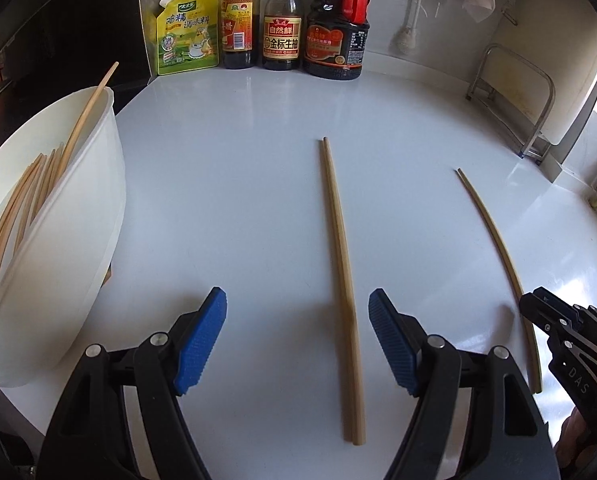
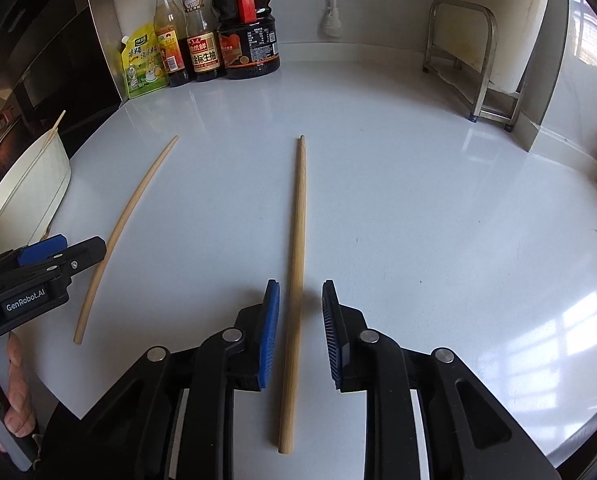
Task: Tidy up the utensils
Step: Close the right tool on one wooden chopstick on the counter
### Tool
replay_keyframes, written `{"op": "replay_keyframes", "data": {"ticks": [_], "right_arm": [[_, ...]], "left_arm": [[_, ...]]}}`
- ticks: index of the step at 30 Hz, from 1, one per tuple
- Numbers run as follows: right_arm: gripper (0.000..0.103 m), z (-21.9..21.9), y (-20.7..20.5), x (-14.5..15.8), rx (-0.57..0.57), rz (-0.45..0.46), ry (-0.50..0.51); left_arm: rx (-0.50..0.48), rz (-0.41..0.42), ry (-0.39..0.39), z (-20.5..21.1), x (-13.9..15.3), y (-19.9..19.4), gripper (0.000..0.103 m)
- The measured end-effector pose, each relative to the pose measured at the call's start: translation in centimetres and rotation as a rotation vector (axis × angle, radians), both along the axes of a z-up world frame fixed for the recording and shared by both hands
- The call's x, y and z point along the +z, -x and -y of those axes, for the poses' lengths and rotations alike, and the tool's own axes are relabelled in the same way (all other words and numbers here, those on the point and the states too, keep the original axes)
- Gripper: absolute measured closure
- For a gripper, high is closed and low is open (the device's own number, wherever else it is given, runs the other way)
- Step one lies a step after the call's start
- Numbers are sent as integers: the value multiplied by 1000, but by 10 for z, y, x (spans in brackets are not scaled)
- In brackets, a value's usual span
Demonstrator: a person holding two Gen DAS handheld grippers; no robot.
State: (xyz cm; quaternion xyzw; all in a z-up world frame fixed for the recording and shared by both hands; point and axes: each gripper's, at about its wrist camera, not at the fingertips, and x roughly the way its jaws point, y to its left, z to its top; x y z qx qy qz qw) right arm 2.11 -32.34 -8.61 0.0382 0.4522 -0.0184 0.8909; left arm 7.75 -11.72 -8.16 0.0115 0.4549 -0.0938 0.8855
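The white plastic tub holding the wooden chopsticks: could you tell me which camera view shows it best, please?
The left wrist view: the white plastic tub fills its left side, with the wooden chopsticks visible inside. The right wrist view catches only part of it at the left edge.

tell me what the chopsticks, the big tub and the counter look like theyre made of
Chopsticks: pale tan with a faint grain and a matt finish, probably bamboo or wood.
Tub: white and slightly translucent, the sticks inside showing dimly through its wall, so likely plastic.
Counter: smooth glossy white that mirrors the window; stone, quartz or laminate, I cannot tell.
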Motion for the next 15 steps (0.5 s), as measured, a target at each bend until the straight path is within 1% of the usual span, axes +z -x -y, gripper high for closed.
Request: {"op": "replay_keyframes", "data": {"ticks": [2, 4, 9, 11, 12, 13, 14, 15], "right_arm": [[82, 0, -6, -3, -8, -10, 25], [81, -2, -8, -4, -15, -5, 75], [81, -6, -9, -4, 4, 3, 82], [81, -8, -11, -5, 13, 6, 84], [81, -10, -12, -5, 17, 7, 86], [84, -11, -13, -5, 23, 8, 87], [91, -13, -13, -5, 33, 9, 89], [94, -16, -13, -5, 44, 8, 96]], "left_arm": [[7, -6, -5, 1, -2, -5, 31], [9, -11, -20, 4, -5, -9, 31], [14, 2, -65, 14, -9, -16, 26], [11, 7, -64, 18, -9, -19, 26], [7, 10, -65, 20, -9, -19, 31], [-4, 17, -65, 23, -7, -19, 37], [-20, 19, -63, 26, -6, -18, 50], [-39, 17, -59, 30, -4, -16, 65]]}}
